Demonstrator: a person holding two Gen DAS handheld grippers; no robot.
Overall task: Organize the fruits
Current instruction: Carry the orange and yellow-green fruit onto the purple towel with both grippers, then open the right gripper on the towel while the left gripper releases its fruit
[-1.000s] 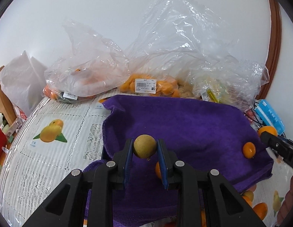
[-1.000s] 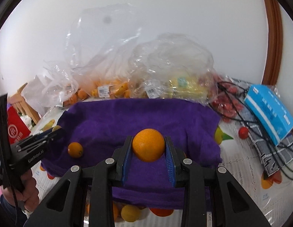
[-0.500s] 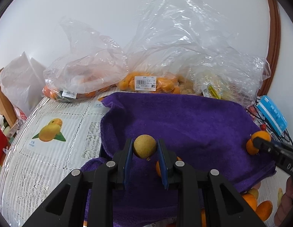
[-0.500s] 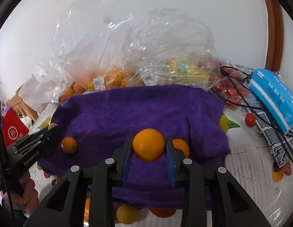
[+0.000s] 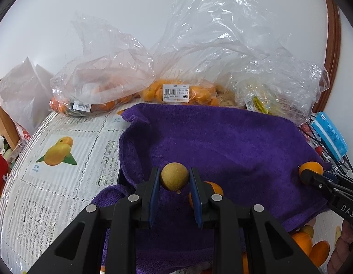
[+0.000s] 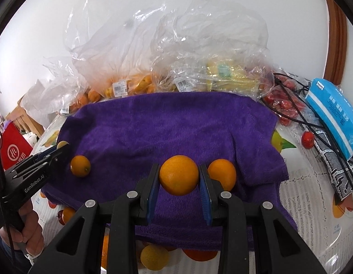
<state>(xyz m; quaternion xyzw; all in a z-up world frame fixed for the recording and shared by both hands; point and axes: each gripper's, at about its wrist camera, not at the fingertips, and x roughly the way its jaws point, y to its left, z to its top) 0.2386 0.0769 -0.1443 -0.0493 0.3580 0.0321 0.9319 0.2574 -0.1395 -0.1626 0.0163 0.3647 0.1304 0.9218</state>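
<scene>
Three clear bags [image 5: 185, 68] hold fruit behind purple towel [image 5: 222, 141].

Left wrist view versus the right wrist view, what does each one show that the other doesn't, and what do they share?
Only the left wrist view shows the mango picture printed on the tablecloth, and the left tool front-on, shut on a small brownish-yellow fruit.

Only the right wrist view shows the loose red fruit beside the black cables, and the second orange lying just right of the right tool.

Both show the purple towel, the plastic bags behind it, the blue box, and the right tool shut on an orange.
</scene>
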